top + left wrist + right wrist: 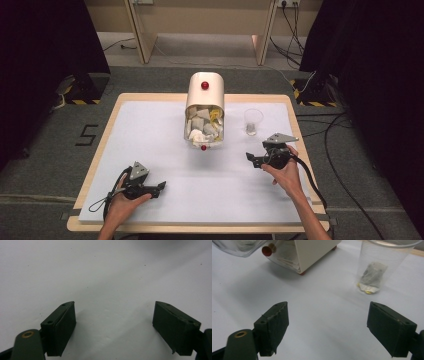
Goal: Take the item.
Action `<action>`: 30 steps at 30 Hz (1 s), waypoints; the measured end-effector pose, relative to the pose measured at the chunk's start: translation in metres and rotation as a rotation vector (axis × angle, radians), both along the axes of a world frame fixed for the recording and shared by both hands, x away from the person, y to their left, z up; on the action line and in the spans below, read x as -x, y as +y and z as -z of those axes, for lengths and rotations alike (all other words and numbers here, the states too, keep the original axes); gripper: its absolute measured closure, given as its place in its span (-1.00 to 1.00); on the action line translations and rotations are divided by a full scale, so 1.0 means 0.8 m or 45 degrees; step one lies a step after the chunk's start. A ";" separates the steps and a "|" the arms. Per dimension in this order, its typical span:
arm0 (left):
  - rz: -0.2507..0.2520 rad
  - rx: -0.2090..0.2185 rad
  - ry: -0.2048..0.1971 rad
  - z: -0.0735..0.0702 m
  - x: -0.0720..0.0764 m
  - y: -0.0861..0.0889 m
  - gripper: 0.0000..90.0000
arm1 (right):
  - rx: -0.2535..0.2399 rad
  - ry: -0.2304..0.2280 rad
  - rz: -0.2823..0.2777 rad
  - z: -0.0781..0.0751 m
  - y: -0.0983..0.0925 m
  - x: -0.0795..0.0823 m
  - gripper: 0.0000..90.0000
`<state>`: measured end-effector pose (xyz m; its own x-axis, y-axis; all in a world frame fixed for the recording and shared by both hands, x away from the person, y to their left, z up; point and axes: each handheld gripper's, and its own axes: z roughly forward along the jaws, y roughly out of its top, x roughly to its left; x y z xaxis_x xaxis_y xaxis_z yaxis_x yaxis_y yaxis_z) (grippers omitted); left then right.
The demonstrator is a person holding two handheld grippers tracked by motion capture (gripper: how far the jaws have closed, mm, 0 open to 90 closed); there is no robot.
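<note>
Clear plastic cup [253, 121] stands upright on the white tabletop [150, 150], just right of a cream bin [205, 107] and ahead of the right claw [254, 160]. In the right gripper view the cup [384, 267] holds a crumpled grey scrap with a bit of yellow at its bottom. The bin has a red knob on top, and its clear swing flap is tipped open, showing it packed with crumpled paper and a yellowish piece.

The right claw [328, 331] is nearest the cup, jaws spread wide with nothing between them, and well short of touching it. The left claw [159, 188] rests low at the near left, well apart from both things; in the left gripper view its jaws [115, 330] are also wide apart over bare white surface.

Judging by this, the job looks like clearing the cup's scrap into the bin, and it has barely begun: the cup is ungrasped and its contents are still inside. What remains is the reach, grasp, carry and tipping.

The white mat lies on a pale wooden board; around it is grey carpet, black curtains either side, cables and wooden table legs behind
</note>
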<state>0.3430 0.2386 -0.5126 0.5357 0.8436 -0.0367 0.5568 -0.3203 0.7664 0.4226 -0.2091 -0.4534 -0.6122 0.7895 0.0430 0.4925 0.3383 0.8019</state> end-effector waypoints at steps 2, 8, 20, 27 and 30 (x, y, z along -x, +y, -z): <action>0.000 -0.001 0.000 0.000 0.000 0.000 -0.60 | 0.001 0.007 -0.006 0.003 -0.001 0.003 -0.58; 0.000 -0.001 0.000 0.000 0.000 0.000 -0.60 | -0.005 0.036 0.002 0.011 -0.005 0.010 -0.59; 0.000 -0.001 0.000 0.000 0.000 0.000 -0.60 | 0.027 0.035 -0.026 0.018 0.003 0.026 -0.59; 0.000 -0.003 -0.001 0.000 0.000 0.000 -0.60 | 0.058 0.048 -0.057 0.025 0.010 0.036 -0.59; 0.001 -0.003 -0.001 0.000 0.000 0.000 -0.60 | 0.072 0.058 -0.065 0.028 0.012 0.041 -0.60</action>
